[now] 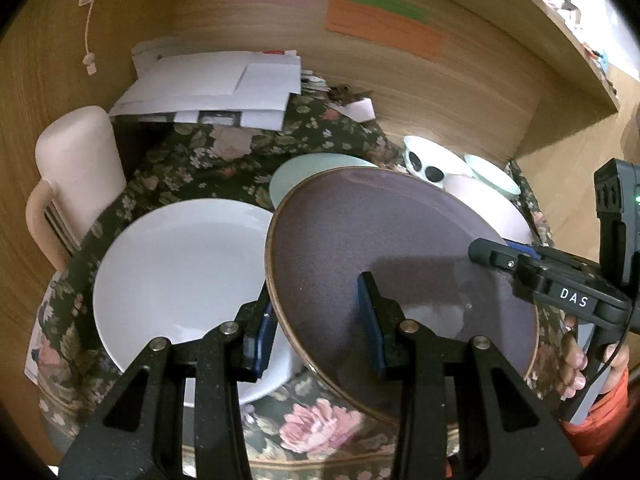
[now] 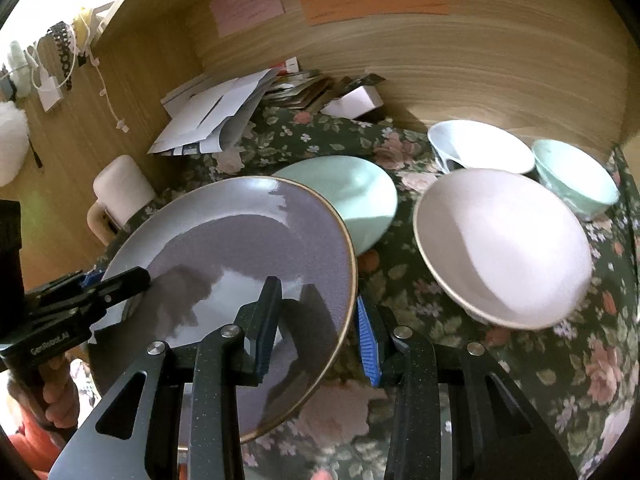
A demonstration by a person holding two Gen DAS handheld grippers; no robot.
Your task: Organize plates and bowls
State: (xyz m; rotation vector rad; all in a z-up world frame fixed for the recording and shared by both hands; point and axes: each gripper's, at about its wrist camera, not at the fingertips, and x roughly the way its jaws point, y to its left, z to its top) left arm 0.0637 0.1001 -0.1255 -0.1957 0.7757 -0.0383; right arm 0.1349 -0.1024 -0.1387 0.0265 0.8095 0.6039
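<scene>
A large purple plate (image 1: 380, 240) (image 2: 240, 248) with a brown rim hangs tilted above the floral cloth, held from both sides. My left gripper (image 1: 316, 328) is shut on its left rim, and my right gripper (image 2: 318, 332) is shut on its right rim. Each gripper also shows in the other view, the right gripper (image 1: 500, 256) and the left gripper (image 2: 120, 280). A white plate (image 1: 180, 272) lies beneath the left side. Behind lies a mint plate (image 2: 352, 196). To the right stand a pink bowl (image 2: 500, 248), a white spotted bowl (image 2: 480, 144) and a mint bowl (image 2: 576, 176).
A pink mug (image 1: 80, 160) stands at the left wall. Envelopes and papers (image 1: 208, 88) pile up at the back. Wooden walls (image 2: 440, 60) with coloured notes close in the back and sides. A hand (image 1: 576, 364) holds the right gripper's handle.
</scene>
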